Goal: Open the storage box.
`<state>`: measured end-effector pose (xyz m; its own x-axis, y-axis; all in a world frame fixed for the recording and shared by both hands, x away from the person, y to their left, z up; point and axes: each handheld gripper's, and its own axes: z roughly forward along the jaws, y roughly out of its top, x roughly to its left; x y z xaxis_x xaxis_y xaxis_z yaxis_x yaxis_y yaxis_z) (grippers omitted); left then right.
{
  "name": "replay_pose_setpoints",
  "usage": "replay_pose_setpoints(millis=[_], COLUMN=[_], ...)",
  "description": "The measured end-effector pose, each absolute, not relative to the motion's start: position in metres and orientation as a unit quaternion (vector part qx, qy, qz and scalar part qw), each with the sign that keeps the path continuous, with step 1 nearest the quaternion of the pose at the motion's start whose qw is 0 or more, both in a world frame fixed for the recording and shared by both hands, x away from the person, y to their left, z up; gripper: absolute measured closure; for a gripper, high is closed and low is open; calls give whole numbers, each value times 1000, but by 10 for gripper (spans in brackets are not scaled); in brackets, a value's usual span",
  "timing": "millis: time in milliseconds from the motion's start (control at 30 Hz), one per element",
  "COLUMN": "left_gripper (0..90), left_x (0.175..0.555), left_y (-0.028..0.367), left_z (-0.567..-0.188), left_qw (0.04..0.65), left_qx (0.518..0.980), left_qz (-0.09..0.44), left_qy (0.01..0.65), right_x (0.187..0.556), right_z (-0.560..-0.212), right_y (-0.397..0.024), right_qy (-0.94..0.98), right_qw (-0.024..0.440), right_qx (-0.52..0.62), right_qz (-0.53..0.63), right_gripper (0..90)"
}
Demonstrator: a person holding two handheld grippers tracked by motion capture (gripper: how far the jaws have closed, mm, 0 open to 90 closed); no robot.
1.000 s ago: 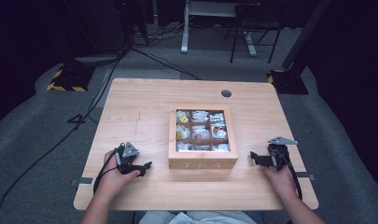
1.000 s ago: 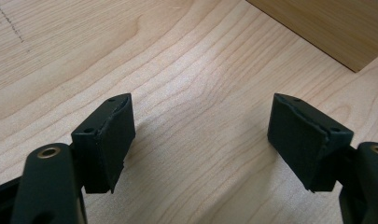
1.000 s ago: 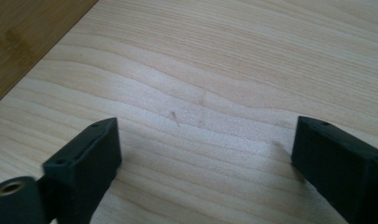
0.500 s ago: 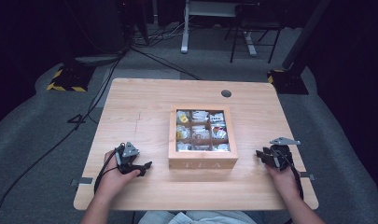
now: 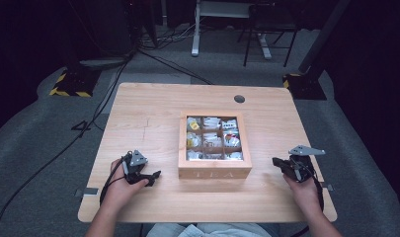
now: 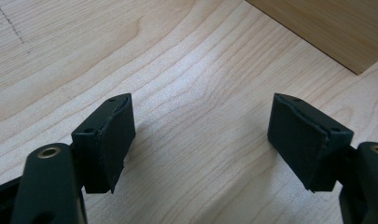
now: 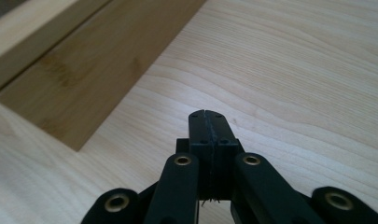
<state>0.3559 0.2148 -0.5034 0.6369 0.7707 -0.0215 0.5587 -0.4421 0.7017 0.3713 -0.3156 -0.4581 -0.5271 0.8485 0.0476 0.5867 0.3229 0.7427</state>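
Note:
A wooden box [image 5: 215,173] marked TEA stands open at the middle of the table [image 5: 148,113], its compartments holding tea bags [image 5: 212,140]. My left gripper [image 5: 155,175] rests on the table left of the box, pointing at it. In the left gripper view my left gripper [image 6: 200,126] is open over bare wood, with the box's corner [image 6: 326,28] ahead. My right gripper [image 5: 276,161] hovers right of the box. Its jaws have just been closing, and in the right gripper view my right gripper [image 7: 208,116] is shut with nothing between the pads. The box wall [image 7: 60,70] lies to its left.
A round cable hole [image 5: 239,98] sits in the table's far edge. Beyond the table are a desk frame [image 5: 195,29], a black-and-yellow floor base [image 5: 71,84] and cables [image 5: 96,118] trailing over the grey carpet.
The right gripper's jaws went from wide open to shut, and that hand rose a little off the table. The left gripper stayed where it was.

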Motion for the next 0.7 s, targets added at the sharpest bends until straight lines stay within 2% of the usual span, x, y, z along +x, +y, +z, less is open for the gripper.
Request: replay_pose_setpoints(millis=[500,700], left_gripper=[238,238], left_x=[356,356], left_y=[215,215], left_z=[-504,-504], left_qw=[348,348], left_qx=[835,835], left_qz=[153,153], left_qy=[398,398], right_x=[351,347], right_z=[-440,-441], right_y=[-290,-275], right_qy=[833,850], right_qw=[134,100], right_qx=[371,348], right_qz=[387,382], right_gripper=[898,898])
